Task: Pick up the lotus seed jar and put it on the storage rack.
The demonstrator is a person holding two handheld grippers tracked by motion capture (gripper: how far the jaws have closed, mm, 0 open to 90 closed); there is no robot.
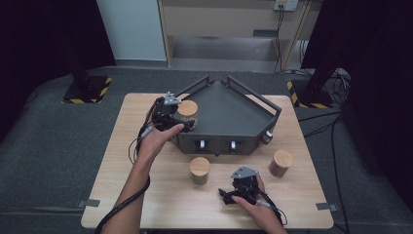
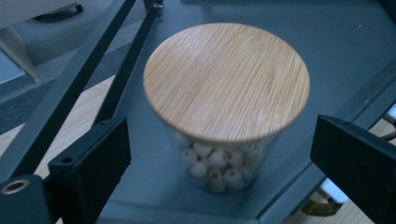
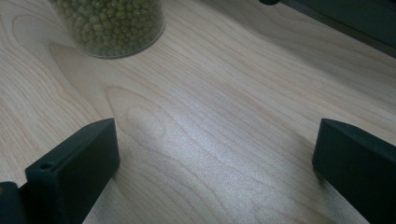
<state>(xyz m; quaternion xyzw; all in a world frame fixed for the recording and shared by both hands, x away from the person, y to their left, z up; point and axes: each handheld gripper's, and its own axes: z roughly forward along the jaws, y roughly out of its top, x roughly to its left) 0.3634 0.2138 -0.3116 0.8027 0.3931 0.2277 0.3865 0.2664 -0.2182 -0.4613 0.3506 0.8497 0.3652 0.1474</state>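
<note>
A glass jar of pale round beads with a bamboo lid [image 2: 226, 81] stands in the left corner of the dark grey tray [image 1: 229, 112]; the high view shows that jar [image 1: 187, 109] too. My left gripper [image 2: 219, 163] is open, its jaws on either side of the jar with a gap to the glass on both sides. The high view has the left gripper [image 1: 178, 119] at the tray's left rim. My right gripper [image 1: 238, 187] rests low over the table near the front edge. It shows open [image 3: 215, 154] with bare wood between its jaws.
A lidded jar of green beans [image 1: 199, 169] [image 3: 109, 23] stands on the wooden table [image 1: 146, 195] in front of the tray. A brown-filled jar [image 1: 281, 162] stands to its right. The tray has raised black rails [image 2: 70, 88] along its sides.
</note>
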